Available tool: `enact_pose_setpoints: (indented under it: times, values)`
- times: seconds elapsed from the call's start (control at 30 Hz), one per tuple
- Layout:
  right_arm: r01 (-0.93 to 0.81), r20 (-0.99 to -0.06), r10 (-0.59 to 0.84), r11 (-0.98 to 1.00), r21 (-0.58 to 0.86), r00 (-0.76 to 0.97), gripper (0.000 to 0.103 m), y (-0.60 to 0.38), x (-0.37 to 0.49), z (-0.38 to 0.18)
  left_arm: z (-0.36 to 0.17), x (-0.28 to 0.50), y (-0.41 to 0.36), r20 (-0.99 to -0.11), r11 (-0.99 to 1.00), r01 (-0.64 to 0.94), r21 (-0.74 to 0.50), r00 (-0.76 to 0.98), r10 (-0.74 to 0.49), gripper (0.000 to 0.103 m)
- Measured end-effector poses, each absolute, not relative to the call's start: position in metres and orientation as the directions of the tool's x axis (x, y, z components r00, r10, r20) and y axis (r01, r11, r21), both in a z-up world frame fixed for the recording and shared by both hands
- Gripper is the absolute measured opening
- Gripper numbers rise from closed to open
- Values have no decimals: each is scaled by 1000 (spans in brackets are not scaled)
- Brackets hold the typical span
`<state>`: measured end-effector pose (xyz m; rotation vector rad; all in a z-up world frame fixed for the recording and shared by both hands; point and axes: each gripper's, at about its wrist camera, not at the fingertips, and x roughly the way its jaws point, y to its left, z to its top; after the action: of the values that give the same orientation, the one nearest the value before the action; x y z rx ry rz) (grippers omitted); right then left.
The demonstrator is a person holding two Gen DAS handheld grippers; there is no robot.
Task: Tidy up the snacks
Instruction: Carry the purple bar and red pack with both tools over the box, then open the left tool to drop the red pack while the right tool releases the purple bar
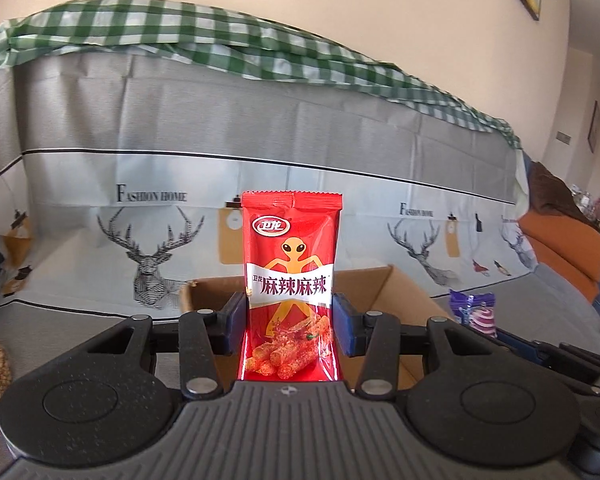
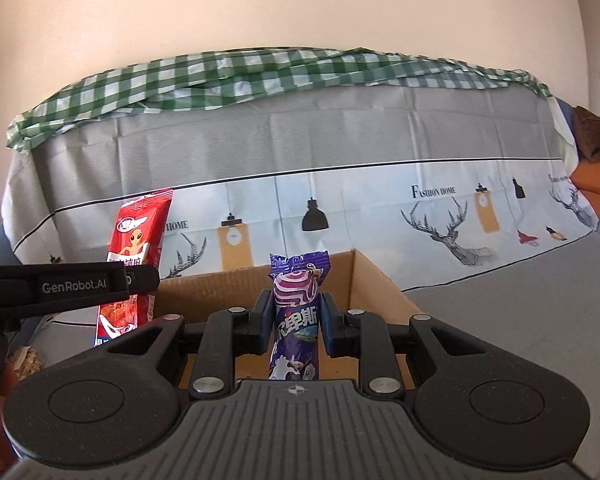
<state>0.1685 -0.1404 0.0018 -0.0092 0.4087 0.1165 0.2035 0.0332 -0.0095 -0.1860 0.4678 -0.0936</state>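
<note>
Two snack packets are up in the air, one in each pair of tongs, and both sit just short of the cardboard box (image 2: 380,280) that lies ahead and below. The left gripper (image 1: 290,320) is clamped across the width of the red spicy-strip packet (image 1: 291,280), which stands upright with its long axis vertical and its sealed top above the jaws. The right gripper (image 2: 294,322) pinches the narrower purple candy packet (image 2: 296,320), also upright, at about mid-length.

The box opening is directly beyond both sets of fingertips, its near wall just under the held packets. From the right wrist view the left gripper sits to the left, over the box's left corner, so the right one looks better centred over the opening, though the fisheye bend makes that hard to judge. A short push forward should put either packet over the box.
</note>
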Motion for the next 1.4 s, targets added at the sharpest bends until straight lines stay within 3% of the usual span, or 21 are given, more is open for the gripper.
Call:
enact_pose_setpoints:
  times: [1.27,1.33,1.4]
  values:
    - [-108,-394,102,994,8,913,25,-141,168,1,-8,199,30,-412,972,102,-209,893,-183,50]
    - [-112,-405,106,994,9,908,25,-140,171,-2,-8,199,31,-415,973,98,-210,892,-179,51]
    - [-115,-425,111,993,15,898,32,-139,173,-5,-7,198,32,-414,974,86,-211,895,-169,58]
